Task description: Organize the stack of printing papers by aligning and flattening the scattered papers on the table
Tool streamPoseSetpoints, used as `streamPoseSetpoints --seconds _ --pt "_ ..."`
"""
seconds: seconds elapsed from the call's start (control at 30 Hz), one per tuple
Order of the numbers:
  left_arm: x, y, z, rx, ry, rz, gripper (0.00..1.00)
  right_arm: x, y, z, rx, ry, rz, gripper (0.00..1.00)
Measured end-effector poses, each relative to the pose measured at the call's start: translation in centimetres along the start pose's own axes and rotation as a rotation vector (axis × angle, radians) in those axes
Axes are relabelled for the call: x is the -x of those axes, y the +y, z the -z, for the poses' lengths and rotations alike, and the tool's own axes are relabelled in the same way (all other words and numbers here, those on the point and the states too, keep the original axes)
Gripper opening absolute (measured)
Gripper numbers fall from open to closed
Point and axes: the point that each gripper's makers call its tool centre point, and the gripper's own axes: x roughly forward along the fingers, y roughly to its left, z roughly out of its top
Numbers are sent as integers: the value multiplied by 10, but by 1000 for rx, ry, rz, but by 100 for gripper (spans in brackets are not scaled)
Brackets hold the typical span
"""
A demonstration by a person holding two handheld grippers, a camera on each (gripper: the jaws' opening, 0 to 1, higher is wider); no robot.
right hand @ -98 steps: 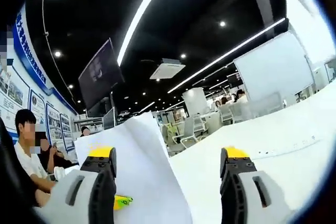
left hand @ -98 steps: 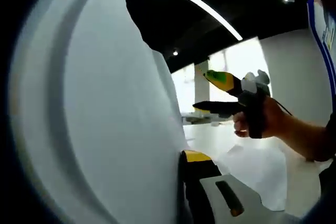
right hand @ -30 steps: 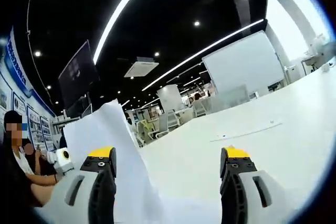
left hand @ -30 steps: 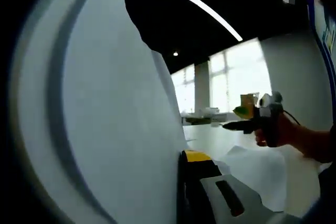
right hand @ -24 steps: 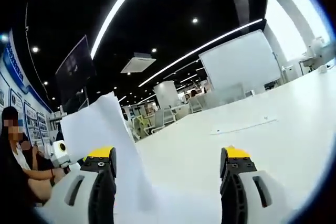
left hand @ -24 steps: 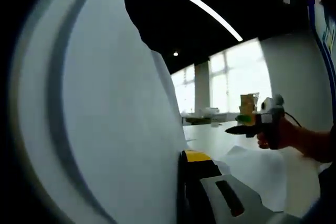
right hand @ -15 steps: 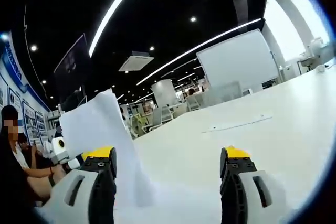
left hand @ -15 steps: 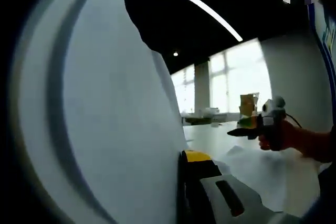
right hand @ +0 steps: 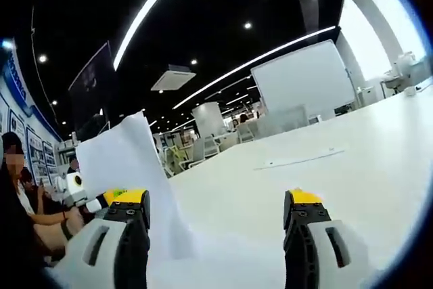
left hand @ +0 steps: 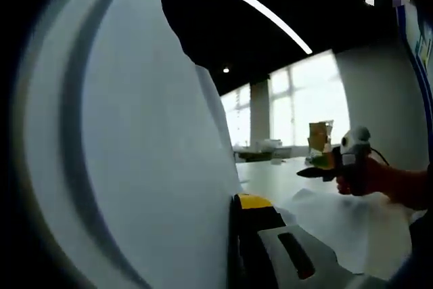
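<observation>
Left gripper (left hand: 233,235) clamps upright smooth white paper sheets (left hand: 135,167); right gripper (right hand: 216,225) (jaws apart) faces glossy white table (right hand: 325,174).

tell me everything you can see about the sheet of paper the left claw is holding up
The paper is plain white, unprinted as far as shown, and thin enough to bow: soft curved shadows run down it in the left gripper view. It stands raised on edge beside the left claw's yellow-tipped jaw, pressed against it. Its upper edge looks uneven, stepped at the top. In the right gripper view the same sheet rises from the white table, upper corner pointed, lower edge near the tabletop. The right claw is open and apart from it.
</observation>
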Motion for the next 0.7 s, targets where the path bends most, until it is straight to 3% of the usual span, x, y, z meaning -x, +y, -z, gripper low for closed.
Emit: streamPoseSetpoints --seconds 0.7 --pt "1 4 0 -2 1 -3 8 14 -3 1 -2 -5 24 76"
